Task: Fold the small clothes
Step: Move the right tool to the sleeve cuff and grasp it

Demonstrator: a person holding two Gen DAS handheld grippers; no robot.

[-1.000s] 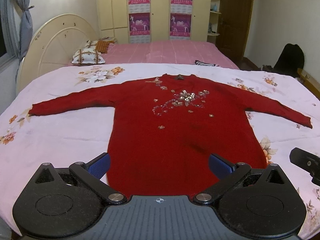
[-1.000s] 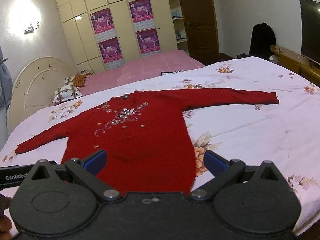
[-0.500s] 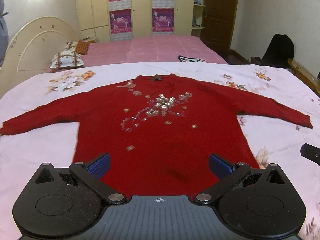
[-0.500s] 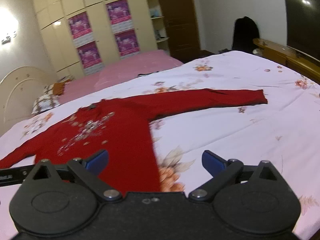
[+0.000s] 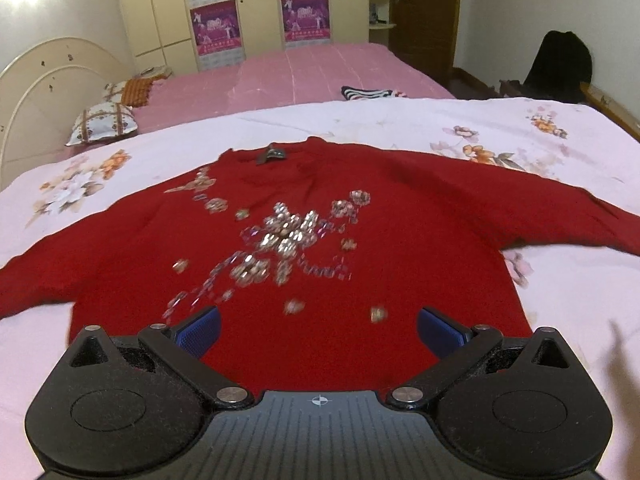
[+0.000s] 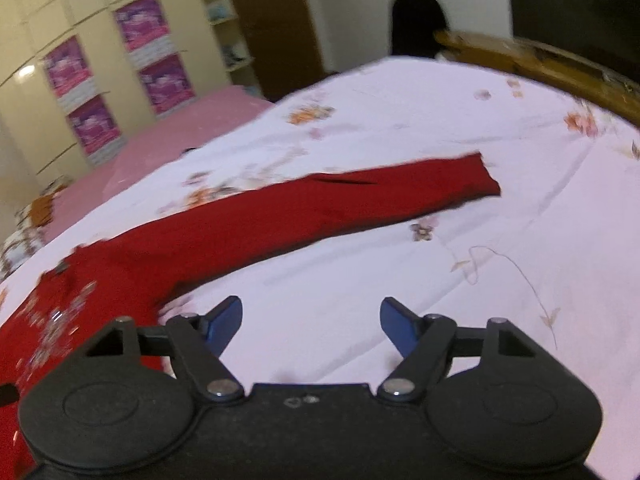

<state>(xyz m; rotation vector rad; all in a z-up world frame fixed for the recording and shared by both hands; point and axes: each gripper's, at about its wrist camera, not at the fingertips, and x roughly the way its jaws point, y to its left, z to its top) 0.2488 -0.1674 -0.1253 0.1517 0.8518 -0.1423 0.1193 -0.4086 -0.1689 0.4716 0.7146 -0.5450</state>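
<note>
Spread flat and face up, a long-sleeved red knit sweater (image 5: 320, 240) with a cluster of silvery sequin flowers (image 5: 280, 240) on its chest lies on a bed covered by a pale pink sheet printed with flowers (image 5: 560, 300). Its neckline points away toward the far side of the bed, and both sleeves reach out sideways; in the right wrist view, one red sleeve (image 6: 340, 204) stretches across the sheet to a squared cuff. Above the sweater's lower body, the left gripper (image 5: 318, 330) has its blue-padded fingers (image 5: 200, 330) set wide apart, with nothing held between them. Off to the side of the sweater's body, the right gripper (image 6: 311, 326) is over bare sheet; its jaws have just been closing, yet a clear gap remains and nothing is gripped. Beyond lies a second bed with a plain pink cover (image 5: 300, 72), patterned pillows (image 5: 102, 124), a cream curved headboard (image 5: 44, 80) and cream wardrobe doors carrying purple posters (image 5: 216, 28).
</note>
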